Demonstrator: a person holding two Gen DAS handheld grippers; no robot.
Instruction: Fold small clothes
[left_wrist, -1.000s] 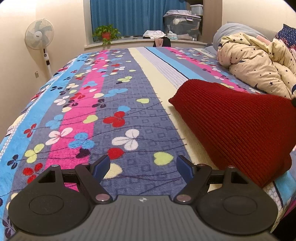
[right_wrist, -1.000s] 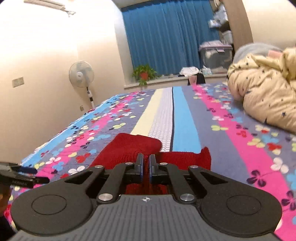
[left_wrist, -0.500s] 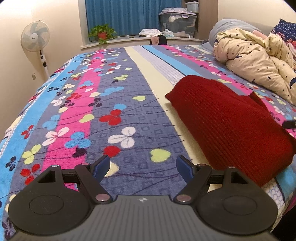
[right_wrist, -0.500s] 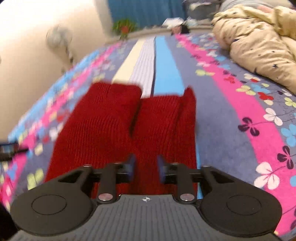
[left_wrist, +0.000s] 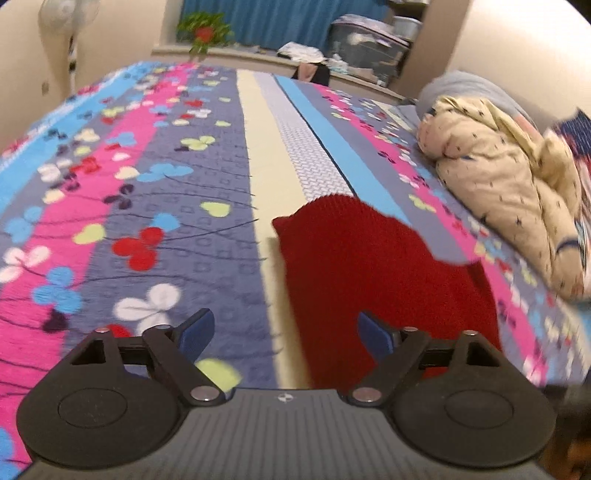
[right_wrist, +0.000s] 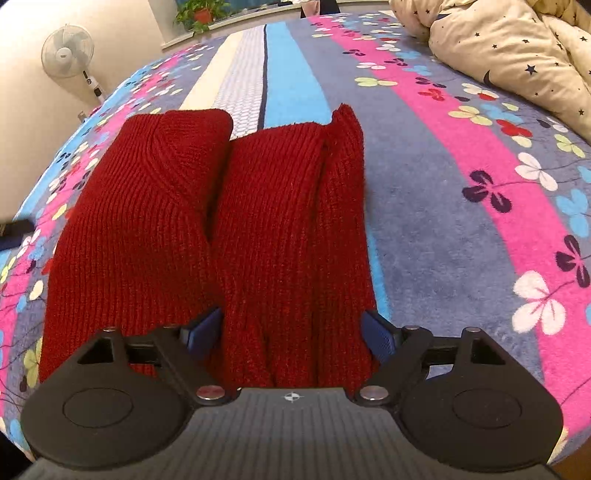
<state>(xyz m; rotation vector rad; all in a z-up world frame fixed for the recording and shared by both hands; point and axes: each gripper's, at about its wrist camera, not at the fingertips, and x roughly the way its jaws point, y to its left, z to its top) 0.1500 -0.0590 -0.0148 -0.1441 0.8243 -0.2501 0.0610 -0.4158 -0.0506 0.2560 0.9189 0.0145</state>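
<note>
A dark red knit garment (right_wrist: 207, 221) lies on the flowered bedspread (right_wrist: 461, 229), folded lengthwise into two long panels side by side. My right gripper (right_wrist: 291, 330) hangs low over its near end. Its jaws are opening wide, the right panel lies between the blue pads (right_wrist: 376, 332), and they do not press it. In the left wrist view the same garment (left_wrist: 369, 266) lies ahead and to the right. My left gripper (left_wrist: 285, 332) is over the garment's left edge; its jaws are opening with nothing gripped between them.
A bunched cream quilt with stars (left_wrist: 509, 192) and a grey pillow (left_wrist: 469, 85) lie on the right side of the bed. A standing fan (right_wrist: 66, 51), a potted plant (left_wrist: 203, 33) and storage boxes (left_wrist: 365, 37) line the far wall.
My right gripper went from shut to wide open and tipped down close over the garment. My left gripper swung right, so the garment's edge now sits between its wider jaws.
</note>
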